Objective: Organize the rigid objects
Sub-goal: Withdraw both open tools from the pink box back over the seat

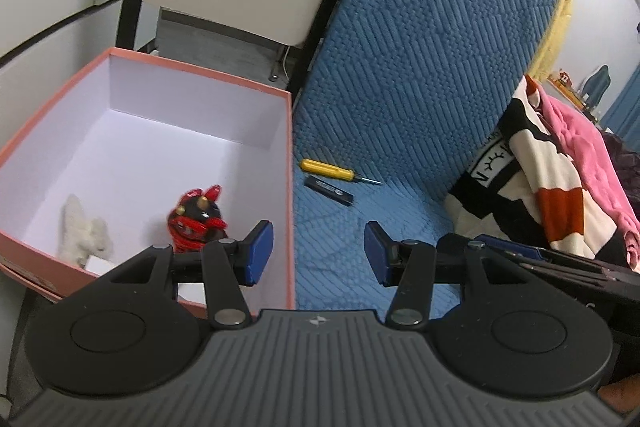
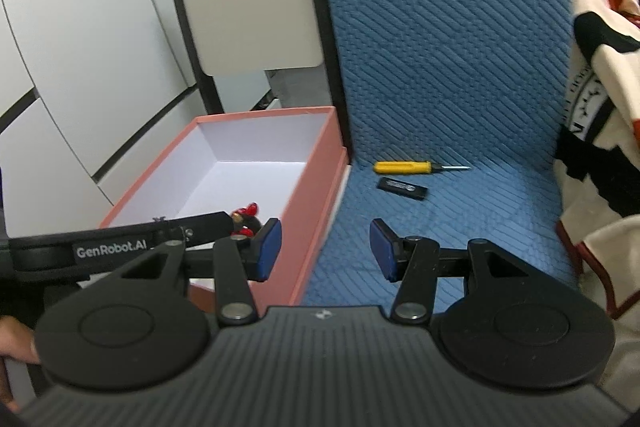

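Holding two toys: pink box on the bed

Pink box (image 1: 290, 163), lidless, white inside: red-and-black toy (image 1: 197, 221) and white plush (image 1: 85, 233). Beside it on blue quilt (image 1: 400, 75): yellow screwdriver (image 1: 328, 170), black stick (image 1: 329, 190) just beside. Left tool (image 1: 319, 253), right tool (image 2: 325, 250): spread, empty

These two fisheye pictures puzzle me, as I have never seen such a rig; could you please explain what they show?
A person holds a two-finger gripper in each hand, each with a camera looking along its fingers. One picture is from the left gripper, the other from the right gripper. Both are open and hold nothing. On the blue quilted cover lie a yellow screwdriver and a small black device, side by side. Left of them stands an open pink box holding a red-and-black toy and a white fluffy thing. Patterned blankets are heaped on the right.
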A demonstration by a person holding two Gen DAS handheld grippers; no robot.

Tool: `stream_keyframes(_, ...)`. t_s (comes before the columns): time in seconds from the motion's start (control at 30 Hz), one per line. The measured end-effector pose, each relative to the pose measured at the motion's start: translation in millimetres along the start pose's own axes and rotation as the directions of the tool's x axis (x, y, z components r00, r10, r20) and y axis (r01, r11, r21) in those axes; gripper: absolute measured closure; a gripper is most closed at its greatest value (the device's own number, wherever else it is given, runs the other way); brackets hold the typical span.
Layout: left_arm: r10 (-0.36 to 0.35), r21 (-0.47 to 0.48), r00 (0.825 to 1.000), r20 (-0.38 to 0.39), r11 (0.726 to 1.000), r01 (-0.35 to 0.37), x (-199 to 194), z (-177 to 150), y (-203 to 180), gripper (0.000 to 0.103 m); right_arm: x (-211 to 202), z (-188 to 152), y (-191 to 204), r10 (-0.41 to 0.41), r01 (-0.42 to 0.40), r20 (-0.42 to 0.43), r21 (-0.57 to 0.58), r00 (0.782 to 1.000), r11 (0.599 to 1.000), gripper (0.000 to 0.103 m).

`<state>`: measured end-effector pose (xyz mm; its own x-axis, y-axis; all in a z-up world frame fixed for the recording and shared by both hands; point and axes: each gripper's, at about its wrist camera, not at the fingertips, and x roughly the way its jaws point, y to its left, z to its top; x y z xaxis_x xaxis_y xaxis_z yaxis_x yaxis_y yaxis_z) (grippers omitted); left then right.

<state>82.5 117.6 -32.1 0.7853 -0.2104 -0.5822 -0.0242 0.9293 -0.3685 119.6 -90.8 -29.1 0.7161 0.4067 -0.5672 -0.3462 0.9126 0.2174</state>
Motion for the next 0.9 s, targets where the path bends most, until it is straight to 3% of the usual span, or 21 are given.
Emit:
stream_keyframes(0.57,-0.011,0.028,0.999,-0.045,1.000,0.013,28,-52,-38,0.047,-16,-57,-58,-0.073,0.073,-0.003,0.023,0.997,0.997,0.051)
stream_keyframes(0.9,0.031,0.035,0.998,-0.053,0.999,-0.029,40,-63,-46,0.047,-14,-76,-73,-0.104,0.104,0.012,0.031,0.994,0.994,0.051)
